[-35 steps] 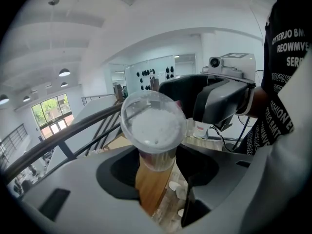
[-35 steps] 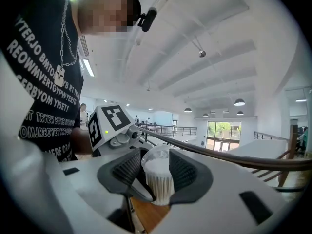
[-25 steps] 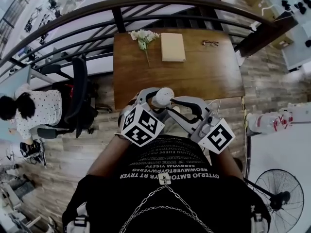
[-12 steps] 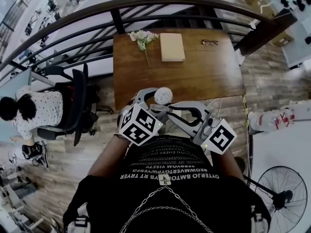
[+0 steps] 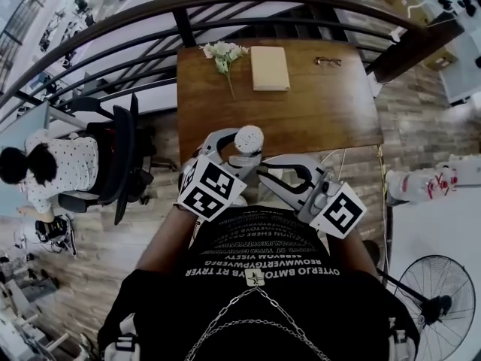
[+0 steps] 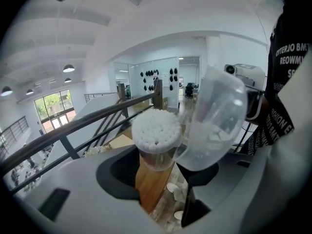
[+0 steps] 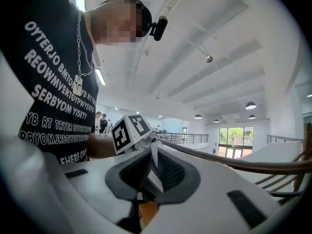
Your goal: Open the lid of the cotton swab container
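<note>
Against a second ago, carries the round clear plastic cotton swab container (image 5: 249,138), packed with white tips, a little further up the head view, over the near edge of the brown wooden table (image 5: 301,119). Grips it with the left hand-held gripper (image 5: 237,155), white-bodied with dark pads. In the left gripper view, clamps the container's clear body (image 6: 155,159) between those pads (image 6: 122,172), upright, with the swab heads bunched on top. Shows the clear domed lid (image 6: 214,121) already swung off the mouth, tilted to one side and touching the rim at its lower edge.

Brings the right hand-held gripper (image 5: 259,170) in level from the person's right, just beside the container. Closes its jaws further in this last moment, down to a narrow slit. Pinches in that slit (image 7: 152,167) a thin clear sliver, probably the lid's edge, though too little of it is visible there to be certain.

Leaves a flat cream book (image 5: 270,68), a sprig of white flowers (image 5: 222,51) and a pair of dark-framed spectacles (image 5: 328,61) lying at the table's far side, well apart from both grippers.
</note>
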A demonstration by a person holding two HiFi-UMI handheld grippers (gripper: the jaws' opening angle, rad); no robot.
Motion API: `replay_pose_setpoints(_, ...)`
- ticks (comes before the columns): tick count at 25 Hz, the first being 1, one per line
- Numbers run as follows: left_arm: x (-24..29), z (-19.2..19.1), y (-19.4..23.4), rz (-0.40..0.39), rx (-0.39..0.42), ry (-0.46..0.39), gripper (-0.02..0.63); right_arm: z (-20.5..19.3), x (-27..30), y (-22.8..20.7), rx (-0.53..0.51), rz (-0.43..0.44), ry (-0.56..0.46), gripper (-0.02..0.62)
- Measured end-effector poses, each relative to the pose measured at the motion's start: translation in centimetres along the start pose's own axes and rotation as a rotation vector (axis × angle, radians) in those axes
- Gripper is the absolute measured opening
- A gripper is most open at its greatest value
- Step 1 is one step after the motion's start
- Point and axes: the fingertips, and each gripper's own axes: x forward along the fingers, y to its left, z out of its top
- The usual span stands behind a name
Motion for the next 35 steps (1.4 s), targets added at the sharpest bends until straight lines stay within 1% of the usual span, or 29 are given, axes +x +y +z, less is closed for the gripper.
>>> replay_pose_setpoints(3, -0.4, 0.3, 0.5, 0.014, -0.019, -0.026, 0.25, -0.2, 0.0, -0.2, 0.007, -0.009, 0.002, 0.049)
replay_pose_setpoints(6, -0.9, 0.6, 1.1, 0.046, -0.027, -0.057, 0.25, -0.5, -0.5, -1.3, 0.04, -0.063, -0.003, 0.049)
replay_pose_setpoints(8, -1.5, 1.2, 1.5, 0.076, -0.03, -0.094, 0.25, -0.5, -1.2, -2.6, 0.051, -0.132, 0.005, 0.048)
replay_pose_setpoints(12, -3.0, 2.6, 2.5, 0.146, -0.04, -0.169, 0.25, -1.4, -3.5, -6.5, 0.105, -0.33, 0.042, 0.038)
replay_pose_setpoints(14, -3.7, 2.8, 2.9, 0.176, -0.038, -0.187, 0.25, -1.8, -4.8, -8.1, 0.121, -0.402, 0.043, 0.03)
replay_pose_setpoints(18, -5.2, 2.5, 3.7, 0.228, -0.033, -0.174, 0.25, -2.4, -7.7, -10.6, 0.123, -0.523, 0.071, 0.021)
replay_pose_setpoints(22, -7.0, 1.9, 4.9, 0.269, -0.028, -0.144, 0.25, -2.6, -10.4, -12.4, 0.109, -0.612, 0.102, 0.017)
replay_pose_setpoints(28, -9.4, 1.6, 5.9, 0.331, 0.004, -0.092, 0.25, -3.3, -13.5, -13.5, 0.117, -0.704, 0.151, 0.015)
replay_pose_setpoints(32, -10.1, 2.7, 5.9, 0.348, 0.013, -0.126, 0.25, -3.2, -14.0, -13.3, 0.117, -0.706, 0.157, 0.015)
replay_pose_setpoints(35, -10.1, 3.6, 5.2, 0.336, 0.019, -0.164, 0.25, -2.8, -14.1, -13.0, 0.098, -0.7, 0.164, 0.015)
